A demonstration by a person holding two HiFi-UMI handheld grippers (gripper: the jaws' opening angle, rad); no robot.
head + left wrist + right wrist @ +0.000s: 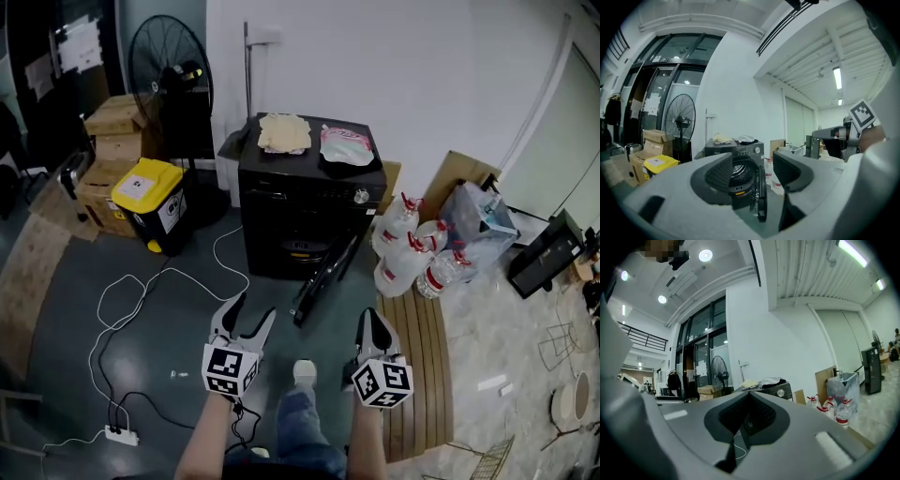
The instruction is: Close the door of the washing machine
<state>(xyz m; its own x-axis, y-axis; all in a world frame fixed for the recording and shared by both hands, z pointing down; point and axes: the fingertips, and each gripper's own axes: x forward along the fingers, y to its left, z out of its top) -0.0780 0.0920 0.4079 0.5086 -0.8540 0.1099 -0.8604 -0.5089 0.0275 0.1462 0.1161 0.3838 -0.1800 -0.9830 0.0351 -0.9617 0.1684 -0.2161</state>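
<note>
On the floor ahead of you, the washing machine [309, 202] stands against the white wall. Its door [325, 274] is swung out toward you and to the right, so the drum opening is exposed.

Your left gripper [251, 312] hangs low in front of the machine. Its jaws are spread with nothing between them, and the left gripper view looks through the gap at the door edge-on. Your right gripper [373, 317] is beside it, jaws pressed together on nothing. Both are well apart from the door, no contact. Your shoe [305, 371] shows between the two grippers.

On top of the machine are a folded beige cloth [284, 132] and a pale pouch [346, 146], side by side. To its left are a standing fan [170, 67], a yellow bin [150, 202] and cardboard boxes [117, 131]. Just right of it is a cluster of water bottles [412, 251]. A white cable [141, 291] loops across the floor to a power strip [120, 434].
</note>
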